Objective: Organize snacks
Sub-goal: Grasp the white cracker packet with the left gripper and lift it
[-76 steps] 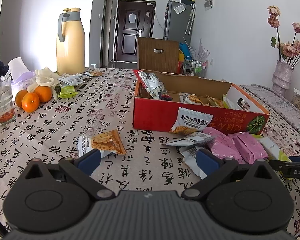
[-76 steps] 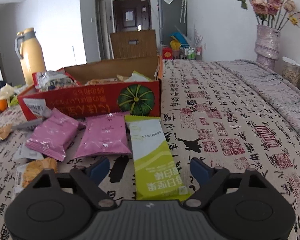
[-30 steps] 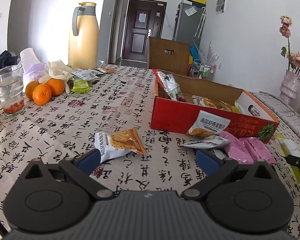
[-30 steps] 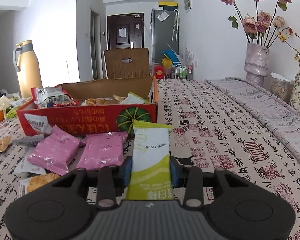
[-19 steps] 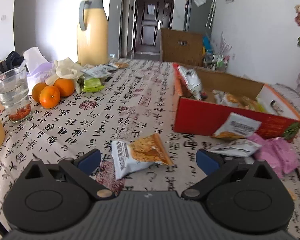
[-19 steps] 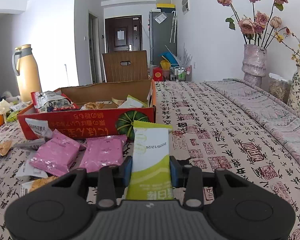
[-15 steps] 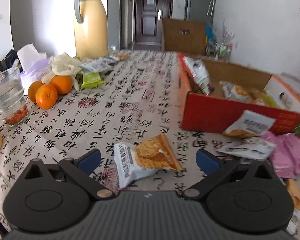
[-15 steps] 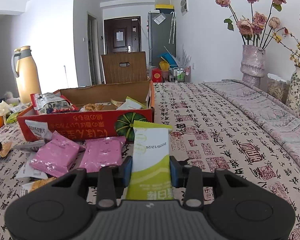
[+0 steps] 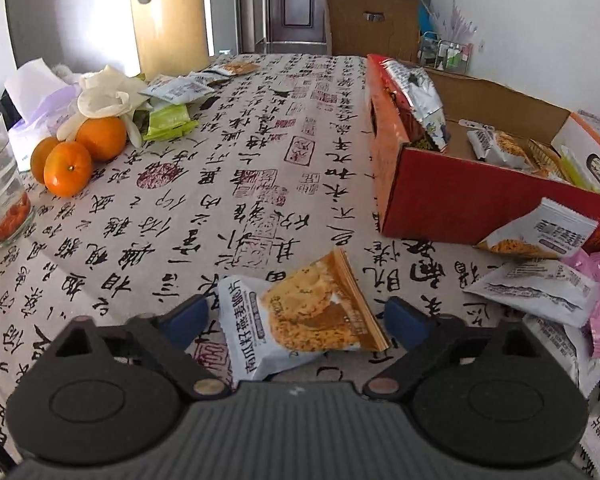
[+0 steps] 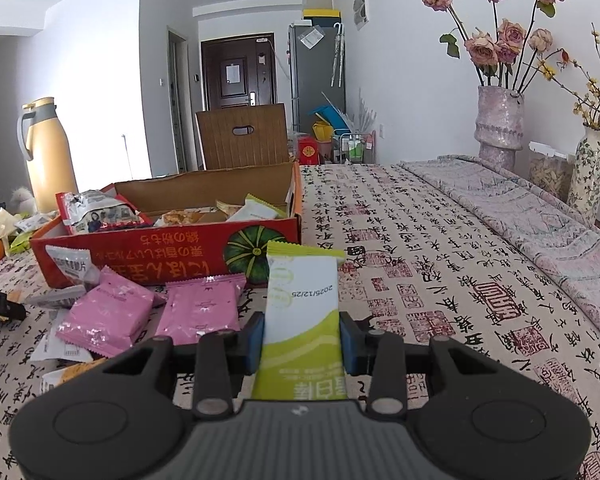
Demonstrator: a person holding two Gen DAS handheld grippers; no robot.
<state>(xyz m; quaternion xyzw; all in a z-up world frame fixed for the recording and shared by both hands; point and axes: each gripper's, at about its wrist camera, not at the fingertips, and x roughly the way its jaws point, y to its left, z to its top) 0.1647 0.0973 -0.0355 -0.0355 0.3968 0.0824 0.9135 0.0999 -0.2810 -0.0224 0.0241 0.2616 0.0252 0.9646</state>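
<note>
Several packets already lay in the red box. The right gripper clamped a green-and-white snack bar near it; the left gripper, spread wide, straddled an orange oat-crisp packet. Pink packets and others remained loose.

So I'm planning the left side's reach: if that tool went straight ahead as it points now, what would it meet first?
The orange-and-white snack packet, lying on the tablecloth between the open left tool's fingers. Beyond it, probably bare cloth.
</note>
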